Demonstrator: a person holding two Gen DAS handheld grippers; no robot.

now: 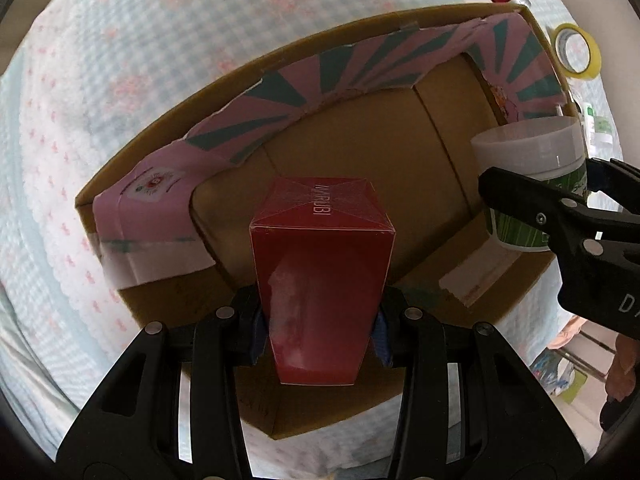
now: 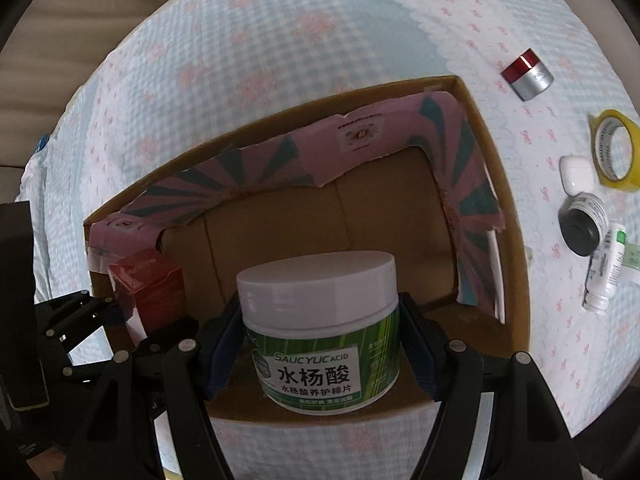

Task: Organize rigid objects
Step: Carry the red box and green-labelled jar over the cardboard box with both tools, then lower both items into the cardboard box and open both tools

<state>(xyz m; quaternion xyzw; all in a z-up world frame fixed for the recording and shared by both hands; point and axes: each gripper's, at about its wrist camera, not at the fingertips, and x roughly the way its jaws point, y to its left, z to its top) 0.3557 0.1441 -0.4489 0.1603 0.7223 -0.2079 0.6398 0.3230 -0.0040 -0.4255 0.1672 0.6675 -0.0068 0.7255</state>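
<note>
My left gripper (image 1: 320, 332) is shut on a tall red box (image 1: 322, 264) and holds it over the near left part of an open cardboard box (image 1: 360, 148) with pink and teal flaps. My right gripper (image 2: 320, 344) is shut on a white-lidded green jar (image 2: 320, 328) over the box's near edge. In the left wrist view the jar (image 1: 528, 168) and the right gripper (image 1: 560, 204) are at the right. In the right wrist view the red box (image 2: 148, 292) and the left gripper (image 2: 100, 312) are at the left. The cardboard box's floor (image 2: 320, 216) is bare.
The box sits on a checked cloth (image 2: 280, 40). To its right lie a red-capped silver jar (image 2: 528, 74), a yellow tape roll (image 2: 616, 152), a white earbud case (image 2: 576, 174), a black-lidded jar (image 2: 580, 228) and a white tube (image 2: 608, 268).
</note>
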